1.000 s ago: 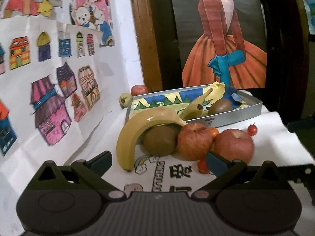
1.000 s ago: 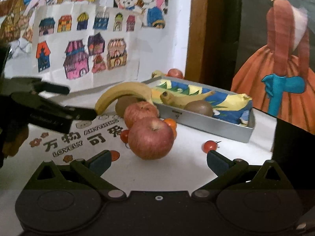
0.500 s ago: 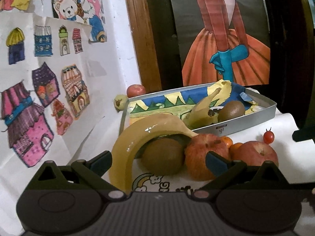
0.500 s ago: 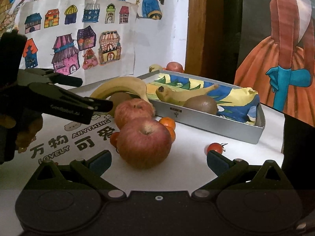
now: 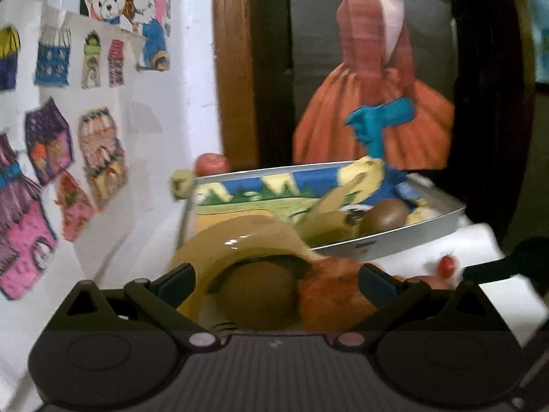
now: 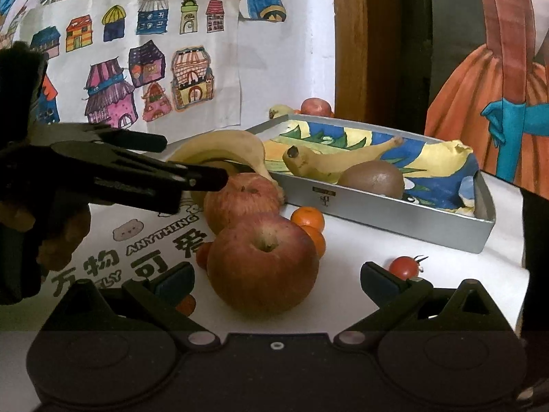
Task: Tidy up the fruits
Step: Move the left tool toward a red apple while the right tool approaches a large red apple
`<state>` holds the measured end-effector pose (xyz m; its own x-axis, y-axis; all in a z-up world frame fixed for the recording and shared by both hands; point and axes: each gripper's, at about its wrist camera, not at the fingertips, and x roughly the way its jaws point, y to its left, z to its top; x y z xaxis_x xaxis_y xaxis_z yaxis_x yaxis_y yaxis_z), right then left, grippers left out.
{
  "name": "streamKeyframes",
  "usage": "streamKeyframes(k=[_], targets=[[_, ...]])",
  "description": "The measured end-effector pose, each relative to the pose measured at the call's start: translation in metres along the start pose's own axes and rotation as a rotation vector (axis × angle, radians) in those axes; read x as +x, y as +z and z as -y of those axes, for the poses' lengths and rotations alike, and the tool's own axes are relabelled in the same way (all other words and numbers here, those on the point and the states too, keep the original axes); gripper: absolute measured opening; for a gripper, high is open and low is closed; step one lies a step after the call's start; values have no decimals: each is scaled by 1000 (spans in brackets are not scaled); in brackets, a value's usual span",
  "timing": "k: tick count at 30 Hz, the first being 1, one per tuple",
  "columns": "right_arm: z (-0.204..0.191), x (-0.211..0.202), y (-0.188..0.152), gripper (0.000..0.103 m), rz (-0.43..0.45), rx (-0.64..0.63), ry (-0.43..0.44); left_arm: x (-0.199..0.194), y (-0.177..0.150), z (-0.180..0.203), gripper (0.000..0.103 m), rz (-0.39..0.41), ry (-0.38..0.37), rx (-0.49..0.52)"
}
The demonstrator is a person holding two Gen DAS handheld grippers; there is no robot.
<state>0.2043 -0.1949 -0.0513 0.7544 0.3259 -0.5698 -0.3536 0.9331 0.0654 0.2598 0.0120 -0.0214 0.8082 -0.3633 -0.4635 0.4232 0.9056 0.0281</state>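
My left gripper [image 5: 276, 281] is open, low over the table, with a brown kiwi [image 5: 257, 295] between its fingers and not gripped. A yellow banana [image 5: 233, 243] arches over that kiwi, and a red apple [image 5: 329, 295] sits just to its right. My right gripper [image 6: 276, 279] is open around the front red apple [image 6: 262, 264] without touching it. Behind it are a second apple [image 6: 240, 199] and the banana [image 6: 219, 147]. The grey tray [image 6: 377, 209] holds another banana [image 6: 336, 161] and a kiwi [image 6: 372, 178].
Small tangerines [image 6: 307, 218] and a cherry tomato [image 6: 405, 267] lie near the apples. Behind the tray's far corner sit two more fruits [image 6: 315, 106]. A wall with drawings [image 6: 154, 68] stands to the left and a wooden frame [image 6: 350, 41] behind. The left gripper [image 6: 194, 160] reaches in from the left.
Both grippers have moved forward toward the fruit pile. The left one now has the kiwi between its open fingers, and the right one has closed in on the front apple.
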Motion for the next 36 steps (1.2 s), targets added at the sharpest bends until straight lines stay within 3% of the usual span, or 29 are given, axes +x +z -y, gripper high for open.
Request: streamKeyframes(k=[4,8,16,18,30,36], targets=[[0,4,0,101,0,-3,8,4,-3,0,103,-19,-87,10],[0,10,2,93,-12,2,23,15,-5,2,103,-66,-140,-17],[-3,19,3,85,-43,-8,45,16,-5,-1,103,-74,-186,-87],[-3,20,4,77,-47,-6,48,14,-5,1,103,-74,-196,-86],[2,12,-1,76,-44,-1,61,15,-5,9,102,-108,-244,-123],[13,-6,-8,76,-29,5,29,23,-7,14,91,-156,-219,-146]])
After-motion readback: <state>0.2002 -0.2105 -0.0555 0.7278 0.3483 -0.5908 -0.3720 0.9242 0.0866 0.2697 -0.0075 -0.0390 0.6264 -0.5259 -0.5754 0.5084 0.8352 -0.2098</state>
